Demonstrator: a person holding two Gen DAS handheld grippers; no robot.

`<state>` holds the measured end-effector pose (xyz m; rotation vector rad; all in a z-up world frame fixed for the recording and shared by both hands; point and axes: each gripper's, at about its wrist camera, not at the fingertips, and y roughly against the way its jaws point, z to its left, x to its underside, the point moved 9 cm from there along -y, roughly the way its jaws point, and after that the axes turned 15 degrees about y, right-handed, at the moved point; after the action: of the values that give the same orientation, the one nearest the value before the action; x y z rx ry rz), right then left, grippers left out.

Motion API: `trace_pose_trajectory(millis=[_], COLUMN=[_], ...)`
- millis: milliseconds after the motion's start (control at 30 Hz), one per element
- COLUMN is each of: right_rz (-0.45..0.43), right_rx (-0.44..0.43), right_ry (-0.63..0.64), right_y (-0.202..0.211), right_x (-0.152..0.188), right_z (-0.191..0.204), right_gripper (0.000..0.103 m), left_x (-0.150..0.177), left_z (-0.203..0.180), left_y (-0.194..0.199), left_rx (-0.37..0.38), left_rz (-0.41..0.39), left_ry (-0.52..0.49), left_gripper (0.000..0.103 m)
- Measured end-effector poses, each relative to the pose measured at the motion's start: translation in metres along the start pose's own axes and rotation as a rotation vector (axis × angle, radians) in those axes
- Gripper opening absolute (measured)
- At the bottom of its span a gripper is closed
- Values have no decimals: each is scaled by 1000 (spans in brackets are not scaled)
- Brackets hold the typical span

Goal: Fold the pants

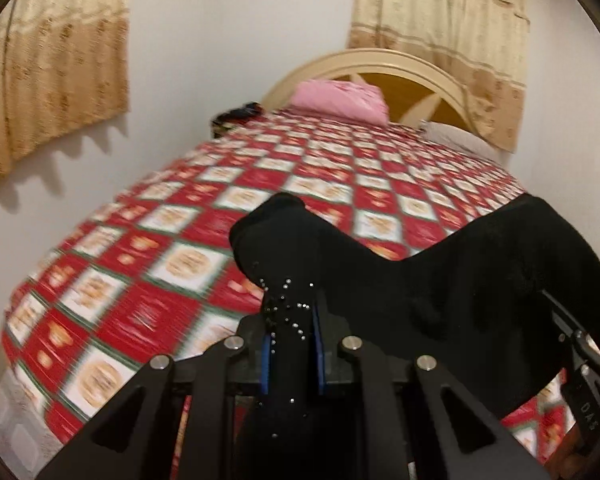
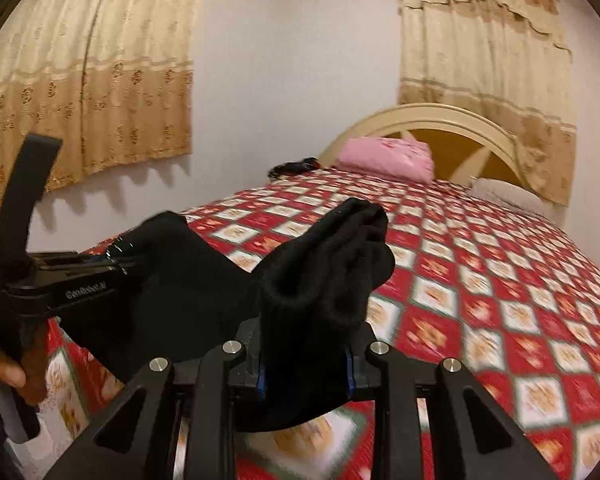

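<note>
The left gripper (image 1: 290, 344) has its jaws drawn in close on a bunched wad of the pants (image 1: 440, 280), the black cloth squeezed between the blue pads (image 1: 265, 364) and spilling forward past the fingertips in a rounded lump. Small bright studs dot the fabric right at the grip (a decorated part of the garment, though which part I cannot tell). The right gripper (image 2: 305, 372) is likewise closed down on thick folds of the pants (image 2: 324, 280), a ribbed edge showing just above its pads, perhaps a cuff or waistband.

Between the two holds the cloth runs as one dark span, sagging in the middle. Its long axis lies side to side, from one gripper across to the other, and both views show it lifted off the bed (image 1: 148, 240). In the right view the left gripper (image 2: 112, 258) sits off to the left, near and at about the same height, so the two are roughly level and neither is clearly nearer the work.

The bed stretches ahead of both, its red checked cover bare from the near edge up to the pink pillow (image 1: 340, 100) at the headboard. Background blur suggests the tools are in motion.

My judgement is that the next move turns on lowering the span onto the near part of the bed and spreading it flat, keeping the two holds apart so the cloth lands straight, not heaped.
</note>
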<state>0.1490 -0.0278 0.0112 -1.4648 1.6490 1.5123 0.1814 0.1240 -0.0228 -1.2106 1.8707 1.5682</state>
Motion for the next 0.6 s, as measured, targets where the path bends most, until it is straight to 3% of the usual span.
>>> trace_pose_trajectory(millis=[100,200,300,400,467,500,533,567,600], right_rz=[40,164,279,291,306,311,319,324,335], right_rx=[-36,-82,-73,-110,-127,-129,-130,-129,-127], right_ry=[12,18,57,11,-11,-20,-41,-58,-96], right_y=[-40,-92,-118,-119,-122,-123,-124,-127,-128], right_x=[3,28,58,63,68,69,71,71,74], right_z=[10,19,24,18,14,13,8,8,1], right_gripper=[28,28,28,29,37,40,49,63,70], left_x=[-6,11,37,46,47,45,45,46,46], left_z=[23,47,65,71,83,89,96,100,104], left_y=[-25,-58,-79,-82,-82,-79,-76,-72,-66], left_rx=[-81,-137,-170,-201,-257,-278,-287,-279,-264], left_rz=[5,87,167,170,150,145,151,159,167], left_ry=[-5,20,51,61,81,91,107,121,139], left_gripper=[17,17,21,42,76,84,92,94,94])
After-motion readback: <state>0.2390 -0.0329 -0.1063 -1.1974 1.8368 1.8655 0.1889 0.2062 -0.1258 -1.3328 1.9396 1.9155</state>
